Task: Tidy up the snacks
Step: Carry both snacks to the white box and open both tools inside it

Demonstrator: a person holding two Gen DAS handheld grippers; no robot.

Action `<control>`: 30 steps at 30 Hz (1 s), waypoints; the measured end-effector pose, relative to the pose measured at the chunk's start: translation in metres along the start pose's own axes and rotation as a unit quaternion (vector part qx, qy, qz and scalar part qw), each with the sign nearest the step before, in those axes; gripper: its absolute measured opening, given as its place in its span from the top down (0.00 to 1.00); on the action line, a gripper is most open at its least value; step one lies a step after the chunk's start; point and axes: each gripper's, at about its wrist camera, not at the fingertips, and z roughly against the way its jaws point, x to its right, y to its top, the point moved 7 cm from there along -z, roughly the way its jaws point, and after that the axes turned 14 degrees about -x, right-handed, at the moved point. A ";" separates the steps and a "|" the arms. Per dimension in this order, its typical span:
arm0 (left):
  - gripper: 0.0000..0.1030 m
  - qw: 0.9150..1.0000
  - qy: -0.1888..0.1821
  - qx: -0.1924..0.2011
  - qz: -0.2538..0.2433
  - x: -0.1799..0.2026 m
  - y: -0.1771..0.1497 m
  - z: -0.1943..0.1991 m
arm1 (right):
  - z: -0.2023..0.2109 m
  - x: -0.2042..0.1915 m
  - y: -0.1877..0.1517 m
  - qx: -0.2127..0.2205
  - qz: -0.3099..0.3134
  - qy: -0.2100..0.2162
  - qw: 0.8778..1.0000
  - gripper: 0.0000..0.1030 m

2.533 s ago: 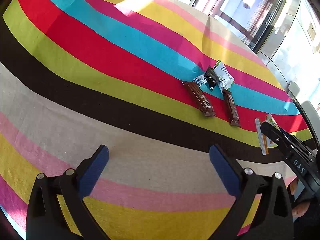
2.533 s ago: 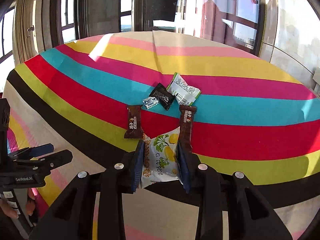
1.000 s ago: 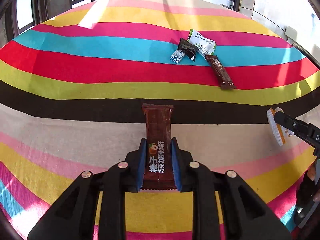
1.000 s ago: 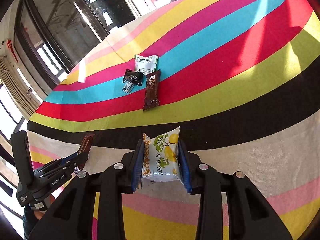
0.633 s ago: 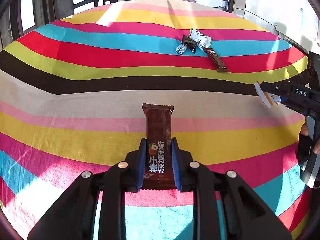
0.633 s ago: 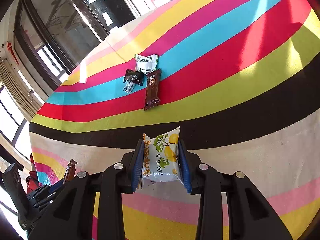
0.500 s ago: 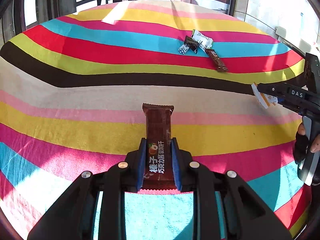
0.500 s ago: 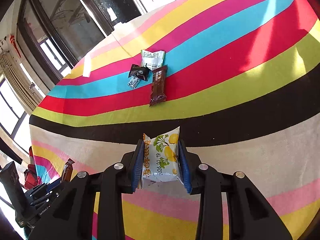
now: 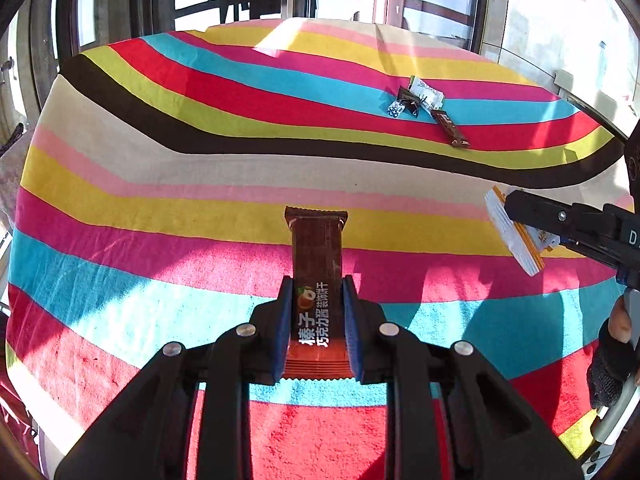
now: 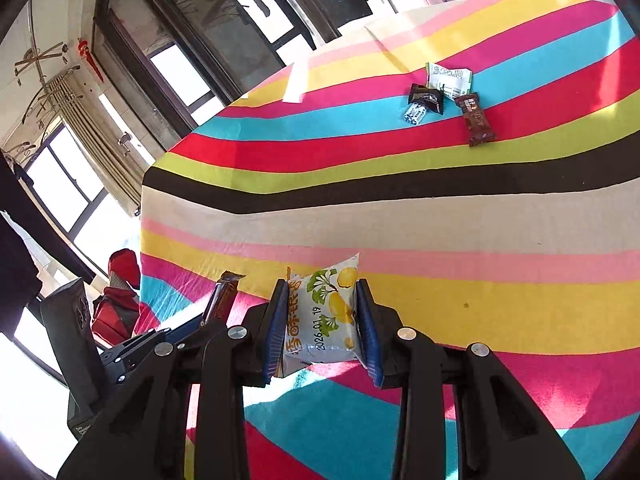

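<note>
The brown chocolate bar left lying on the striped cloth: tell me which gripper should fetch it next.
Neither is free. The left gripper clamps a brown hazelnut bar; the right gripper clamps a white lemon-print pouch. The lying bar sits right of centre in both views, so probably right, once emptied.

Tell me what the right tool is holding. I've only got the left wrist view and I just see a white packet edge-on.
Observer: The right tool is shut on a white pouch printed with green leaves and yellow fruit.
Operator: Is it gripped squarely?
Observer: Yes, the blue pads press its two side edges, and its top corner sticks out beyond them.
Operator: Any text on the front?
Observer: A dark printed date runs up the front, beside orange characters.
Operator: Where is my left tool from there?
Observer: The left tool is at the lower left of the right wrist view. Its brown bar points up and sits apart from the pouch.
</note>
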 end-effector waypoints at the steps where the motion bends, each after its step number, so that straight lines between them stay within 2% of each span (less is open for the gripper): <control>1: 0.77 1.000 0.003 0.001 0.002 -0.004 -0.004 0.003 | -0.005 -0.011 -0.003 -0.006 0.010 0.004 1.000 0.67; 9: 0.77 0.999 0.024 0.008 0.027 -0.044 -0.032 0.022 | -0.036 -0.078 -0.024 -0.045 0.069 0.031 0.996 0.67; 18: 0.77 0.996 0.038 0.004 0.075 -0.097 -0.068 0.036 | -0.073 -0.143 -0.056 -0.100 0.133 0.058 0.984 0.67; 25: 0.77 0.990 0.052 0.009 0.129 -0.141 -0.110 0.065 | -0.092 -0.206 -0.098 -0.142 0.219 0.077 0.962 0.67; 30: 0.77 0.980 0.075 -0.012 0.184 -0.185 -0.158 0.084 | -0.102 -0.247 -0.142 -0.179 0.285 0.093 0.937 0.67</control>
